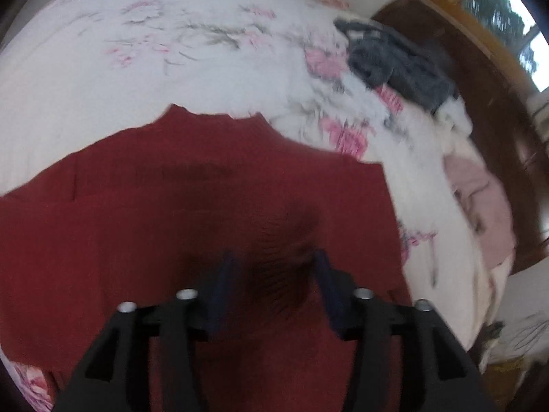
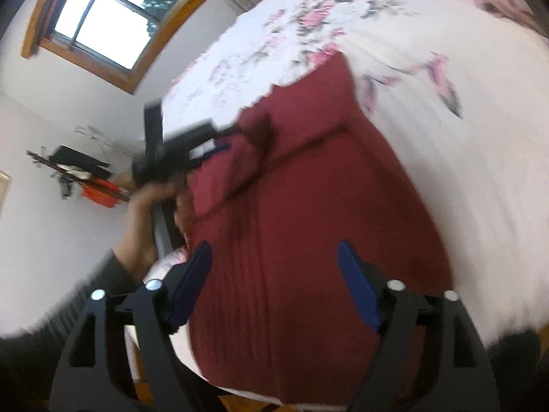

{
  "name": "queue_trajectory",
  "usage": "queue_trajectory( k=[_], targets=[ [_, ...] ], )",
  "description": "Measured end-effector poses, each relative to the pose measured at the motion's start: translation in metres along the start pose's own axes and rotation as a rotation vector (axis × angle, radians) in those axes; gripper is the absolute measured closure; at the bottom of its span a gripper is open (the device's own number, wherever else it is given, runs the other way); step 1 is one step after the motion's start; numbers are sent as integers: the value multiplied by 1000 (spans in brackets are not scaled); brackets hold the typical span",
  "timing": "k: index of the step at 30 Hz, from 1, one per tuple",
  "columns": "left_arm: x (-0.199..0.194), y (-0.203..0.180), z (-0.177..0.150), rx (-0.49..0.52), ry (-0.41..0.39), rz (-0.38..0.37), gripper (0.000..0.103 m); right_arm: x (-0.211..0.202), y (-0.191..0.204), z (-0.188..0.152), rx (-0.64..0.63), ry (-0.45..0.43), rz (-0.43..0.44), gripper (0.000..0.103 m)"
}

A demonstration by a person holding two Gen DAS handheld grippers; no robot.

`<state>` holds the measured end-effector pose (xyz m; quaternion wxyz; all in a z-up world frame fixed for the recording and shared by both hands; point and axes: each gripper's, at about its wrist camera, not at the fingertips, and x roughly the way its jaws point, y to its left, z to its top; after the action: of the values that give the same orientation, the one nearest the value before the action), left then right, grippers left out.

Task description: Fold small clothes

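A dark red ribbed garment (image 1: 171, 223) lies spread on the floral bed sheet (image 1: 103, 68). In the left wrist view my left gripper (image 1: 273, 262) is open and low over the cloth, which puckers into wrinkles between its blue fingers. The right wrist view shows the same garment (image 2: 308, 240), with a folded-over strip along its left side. My right gripper (image 2: 274, 267) is open above the garment's near part with nothing between its fingers. Blurred at the strip's upper end is the left gripper (image 2: 236, 134), held by a hand (image 2: 144, 213); whether it touches the cloth is unclear.
A dark grey clothes pile (image 1: 394, 61), white cloth (image 1: 453, 116) and pink cloth (image 1: 473, 199) lie along the bed's right side. Dark wooden furniture (image 1: 480, 68) and a window (image 2: 113, 17) stand beyond. The bed edge (image 2: 240, 391) is near, with floor below.
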<state>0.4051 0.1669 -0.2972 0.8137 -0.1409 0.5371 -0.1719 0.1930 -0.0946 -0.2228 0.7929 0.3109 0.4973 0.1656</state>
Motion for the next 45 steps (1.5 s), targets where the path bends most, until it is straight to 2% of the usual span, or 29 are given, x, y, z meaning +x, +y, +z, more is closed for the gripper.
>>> queue_trajectory(
  k=[3, 5, 7, 9, 13, 16, 18, 21, 23, 24, 25, 29, 31, 35, 39, 45],
  targets=[
    [-34, 28, -20, -90, -45, -53, 37, 33, -5, 49, 61, 49, 117, 23],
    [-60, 48, -46, -123, -69, -39, 37, 73, -11, 87, 112, 94, 163, 24],
    [-82, 70, -78, -168, -82, -40, 36, 110, -17, 114, 167, 155, 211, 36],
    [-96, 89, -106, -226, -86, -45, 35, 155, -25, 138, 235, 219, 225, 43],
    [-111, 121, -164, -331, -55, -49, 35, 211, -33, 162, 246, 293, 73, 44],
    [-112, 133, -196, -368, -14, -72, 35, 228, -31, 165, 222, 342, 9, 44],
    [-110, 141, -210, -398, 0, -92, 35, 233, -27, 164, 196, 348, -25, 43],
    [-104, 151, -221, -446, 11, -108, 35, 240, -26, 162, 210, 361, -22, 43],
    [-101, 153, -223, -456, 10, -110, 35, 244, -22, 162, 211, 380, -15, 58],
    [-100, 153, -224, -454, 11, -108, 35, 245, -20, 163, 208, 392, -7, 79],
    [-99, 153, -224, -455, 14, -105, 35, 245, -15, 164, 200, 399, -3, 96],
    [-100, 152, -226, -449, 18, -99, 35, 219, 15, 186, 108, 340, 20, 98],
    [-98, 152, -225, -447, 20, -97, 35, 188, 36, 202, 35, 272, 43, 98],
    [-96, 150, -225, -464, 18, -92, 35, 142, 49, 223, -29, 170, 45, 98],
    [-107, 147, -219, -467, 3, -121, 37, 114, 21, 234, -24, 126, 15, 98],
    [-135, 140, -178, -397, -70, -148, 37, 125, -38, 229, 59, 132, -28, 98]
  ],
)
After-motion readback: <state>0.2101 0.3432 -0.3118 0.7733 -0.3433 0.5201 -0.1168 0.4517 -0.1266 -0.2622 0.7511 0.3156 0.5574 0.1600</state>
